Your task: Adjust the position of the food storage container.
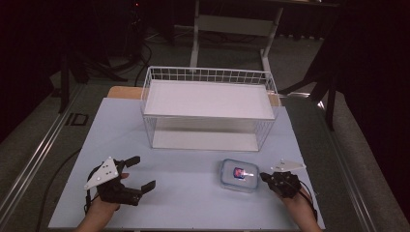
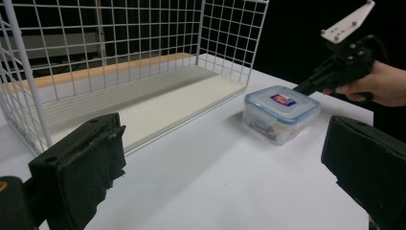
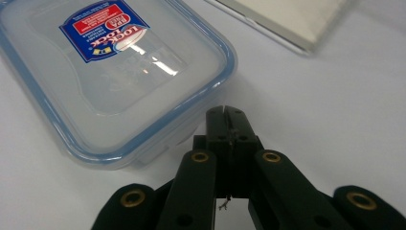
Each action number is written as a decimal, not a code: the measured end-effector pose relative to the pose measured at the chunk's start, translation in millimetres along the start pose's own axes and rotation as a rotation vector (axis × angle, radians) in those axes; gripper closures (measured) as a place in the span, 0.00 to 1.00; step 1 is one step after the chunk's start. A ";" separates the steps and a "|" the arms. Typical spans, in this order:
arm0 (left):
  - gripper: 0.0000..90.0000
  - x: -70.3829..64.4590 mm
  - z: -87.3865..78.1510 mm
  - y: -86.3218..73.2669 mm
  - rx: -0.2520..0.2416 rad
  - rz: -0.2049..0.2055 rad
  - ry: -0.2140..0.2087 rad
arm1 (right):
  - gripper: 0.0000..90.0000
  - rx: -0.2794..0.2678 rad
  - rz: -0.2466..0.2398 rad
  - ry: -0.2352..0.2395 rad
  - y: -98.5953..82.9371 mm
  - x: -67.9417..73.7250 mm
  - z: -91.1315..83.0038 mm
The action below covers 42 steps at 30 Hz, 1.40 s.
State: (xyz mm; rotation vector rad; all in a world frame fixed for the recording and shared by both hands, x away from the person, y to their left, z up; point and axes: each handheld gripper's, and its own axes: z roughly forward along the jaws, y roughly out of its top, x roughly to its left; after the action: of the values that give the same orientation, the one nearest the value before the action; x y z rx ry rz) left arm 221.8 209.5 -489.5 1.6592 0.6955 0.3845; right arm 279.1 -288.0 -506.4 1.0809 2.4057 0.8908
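A clear plastic food box (image 1: 238,174) with a blue-rimmed lid and a red and blue label lies on the white table, front right. My right gripper (image 1: 264,177) is shut with nothing between its jaws, its tip right at the box's right side. The right gripper view has the closed jaws (image 3: 225,115) against the edge of the box (image 3: 110,72). My left gripper (image 1: 144,172) rests open at the front left, far from the box. From the left gripper view its two pads (image 2: 81,167) stand wide apart, with the box (image 2: 280,112) and the other gripper (image 2: 306,87) beyond.
A white wire basket (image 1: 209,107) with a flat white shelf board stands at the back middle of the table (image 1: 183,193). Bare table lies between the grippers. Beyond the table are dark floor, cables and a desk frame.
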 end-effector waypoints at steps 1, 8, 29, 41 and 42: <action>0.02 -0.4 0.2 -0.2 0.002 0.000 -0.003 | 1.00 -0.001 -0.006 0.008 3.9 1.5 3.5; 0.02 -1.3 1.2 -0.8 0.008 0.004 -0.008 | 1.00 -0.002 -0.026 0.033 15.2 6.3 17.2; 0.02 0.8 0.9 -1.1 0.006 -0.010 -0.002 | 1.00 0.053 -0.024 0.082 20.2 22.9 31.9; 0.02 0.5 0.6 -1.7 0.015 -0.009 -0.003 | 1.00 0.048 -0.039 0.123 49.3 40.3 60.6; 0.02 0.4 0.5 -1.8 0.015 -0.010 -0.004 | 1.00 0.051 -0.037 0.134 50.6 42.4 61.6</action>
State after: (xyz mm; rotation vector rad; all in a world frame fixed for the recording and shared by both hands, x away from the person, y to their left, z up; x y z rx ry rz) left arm 222.0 209.5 -491.3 1.6699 0.7052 0.3701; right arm 312.5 -205.3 -520.6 1.0216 2.5617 0.9214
